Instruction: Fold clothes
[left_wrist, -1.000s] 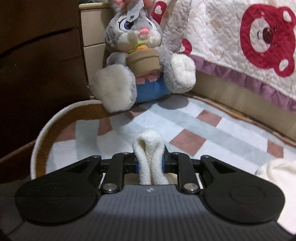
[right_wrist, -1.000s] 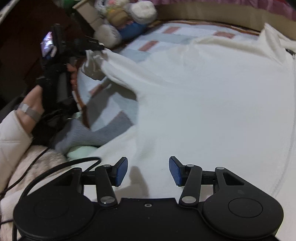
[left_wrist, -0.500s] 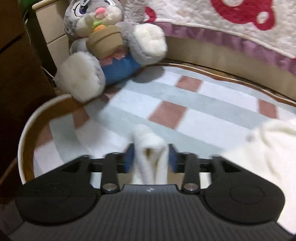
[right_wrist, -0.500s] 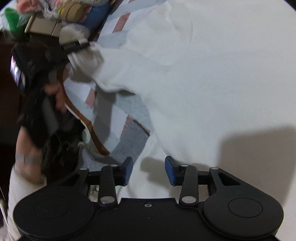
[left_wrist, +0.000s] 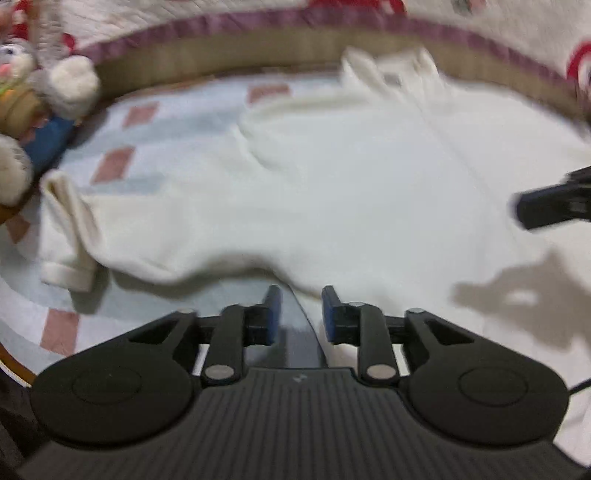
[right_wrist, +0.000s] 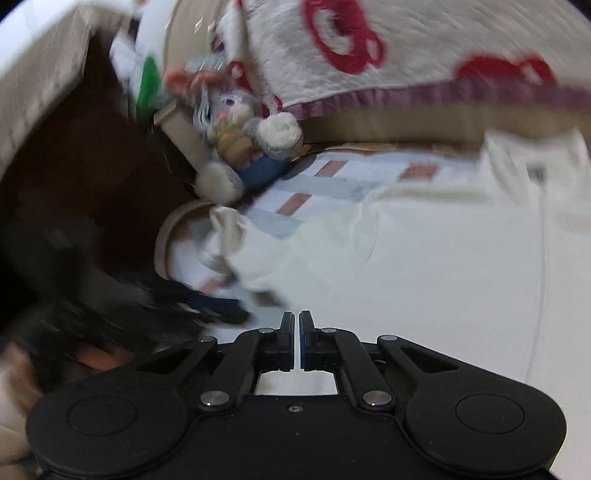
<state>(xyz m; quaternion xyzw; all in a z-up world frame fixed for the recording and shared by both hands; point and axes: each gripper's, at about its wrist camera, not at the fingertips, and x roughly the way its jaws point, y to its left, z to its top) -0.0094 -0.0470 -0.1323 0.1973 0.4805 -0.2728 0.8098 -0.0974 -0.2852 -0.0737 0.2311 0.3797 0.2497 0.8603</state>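
Checked mat (left_wrist: 155, 122): 1 garment (left_wrist: 332, 177), seemingly 1 plush (right_wrist: 240, 140)

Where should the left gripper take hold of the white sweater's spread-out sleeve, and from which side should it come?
Probably at the ribbed cuff of the sleeve, which lies flat on the checked mat, pointing away from the sweater body. It is a thick free end. Come from the mat side, outward of the cuff, with the left gripper low, one finger slipping under.

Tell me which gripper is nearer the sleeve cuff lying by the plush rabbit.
Left. The left gripper, open and empty, hovers at the garment's lower edge, with the sleeve cuff off to its left. The right gripper, shut, sits farther across the white garment, beyond the left one.
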